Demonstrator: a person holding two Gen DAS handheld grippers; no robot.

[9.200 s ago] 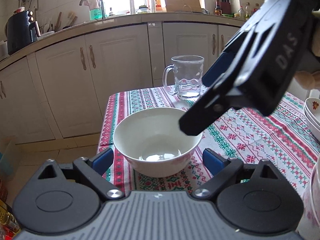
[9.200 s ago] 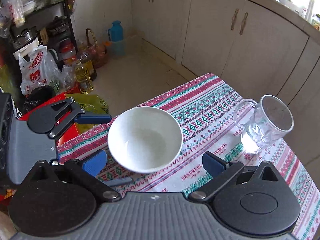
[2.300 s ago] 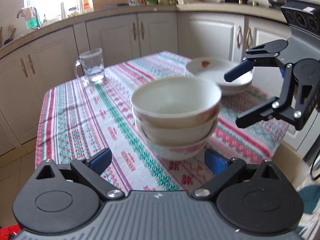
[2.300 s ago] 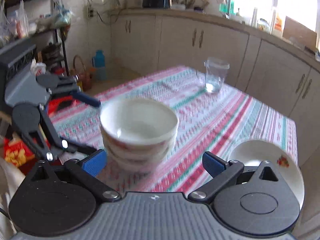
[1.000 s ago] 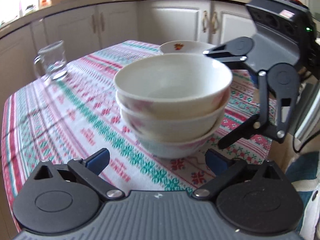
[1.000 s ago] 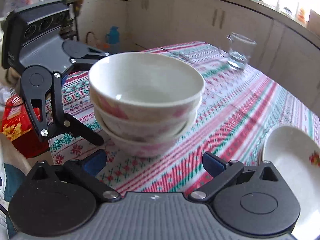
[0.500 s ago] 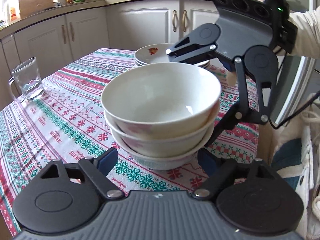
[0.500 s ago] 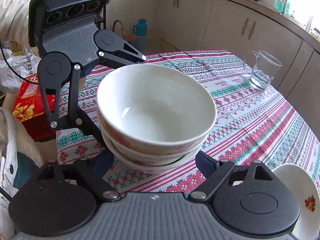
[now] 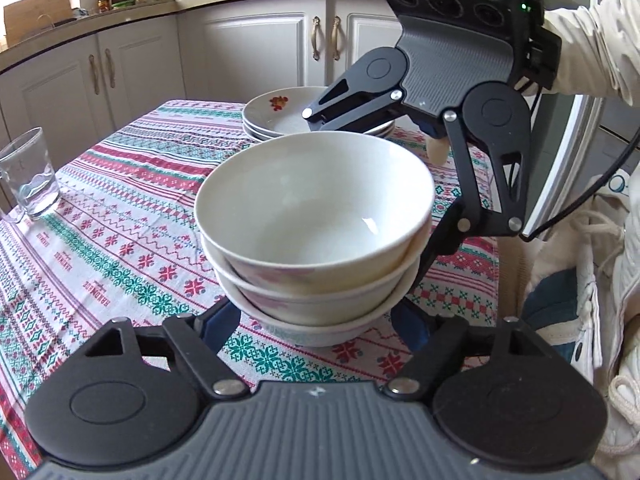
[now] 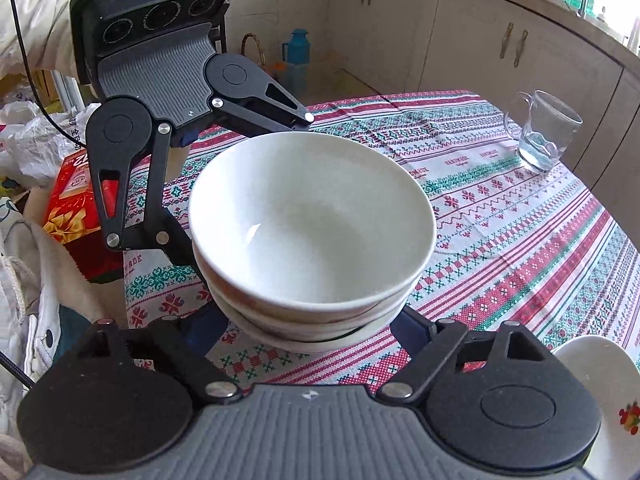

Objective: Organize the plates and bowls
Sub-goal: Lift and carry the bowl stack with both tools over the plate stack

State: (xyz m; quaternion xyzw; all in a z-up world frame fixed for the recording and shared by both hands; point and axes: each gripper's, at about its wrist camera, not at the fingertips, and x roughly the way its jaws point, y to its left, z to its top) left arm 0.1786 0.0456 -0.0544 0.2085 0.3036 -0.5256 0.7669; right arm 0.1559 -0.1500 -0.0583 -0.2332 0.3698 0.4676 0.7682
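Closing from both sides: both grippers have just been narrowing their jaws around the stack of bowls, which sits between each pair.
Left wrist view, stack of bowls (image 9: 316,240): three nested, mouths up, so the stack's axis is upright; it rests on the tablecloth (image 9: 120,240) near the table's front edge.
Left wrist view, left gripper (image 9: 316,330): blue pads hug the bottom bowl's flanks; they look to be pressing, so I take it as holding the stack low down.
Left wrist view, right gripper (image 9: 366,184): opposite, one finger behind the top rim, the other low at the stack's right flank.
Left wrist view, plates (image 9: 288,114): piled just behind the stack; glass mug (image 9: 28,176) well off to its left.
Right wrist view, right gripper (image 10: 310,330): pads set against the bottom bowl, apparently gripping.
Right wrist view, left gripper (image 10: 246,194): facing, straddling the stack.
Step in hand: I judge a two-handed grasp.
Next move: calls for a level, matched lift, keeping the bowls upright.
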